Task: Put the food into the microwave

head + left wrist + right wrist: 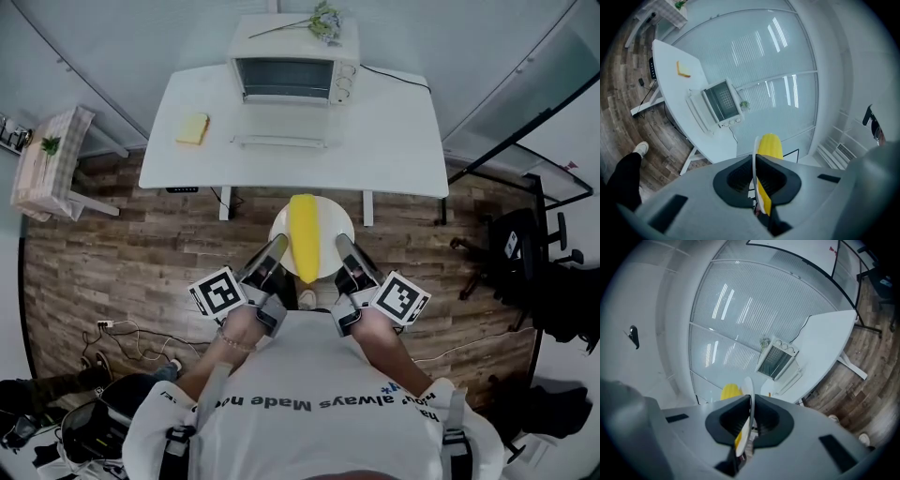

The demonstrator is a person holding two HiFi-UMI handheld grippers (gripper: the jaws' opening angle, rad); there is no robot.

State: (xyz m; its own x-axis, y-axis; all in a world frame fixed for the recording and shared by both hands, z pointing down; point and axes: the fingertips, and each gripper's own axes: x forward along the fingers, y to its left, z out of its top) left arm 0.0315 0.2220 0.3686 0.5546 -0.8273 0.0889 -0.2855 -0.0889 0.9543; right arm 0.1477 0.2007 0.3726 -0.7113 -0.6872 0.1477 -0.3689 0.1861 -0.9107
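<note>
I hold a white plate (335,223) with a long yellow piece of food (303,234) on it, above the wooden floor in front of the white table (403,141). My left gripper (278,247) is shut on the plate's left rim (755,152), and my right gripper (343,247) is shut on its right rim (748,389). The food (769,145) (731,392) shows beyond the jaws in both gripper views. The white microwave (292,67) (719,101) (777,358) stands at the table's back with its door (279,142) folded down open.
A yellow slice-like item (192,128) (683,69) lies on the table's left part. A flower sprig (322,21) rests on the microwave. A small checked-cloth table (47,159) stands at left, a black office chair (525,248) at right, cables (122,333) on the floor.
</note>
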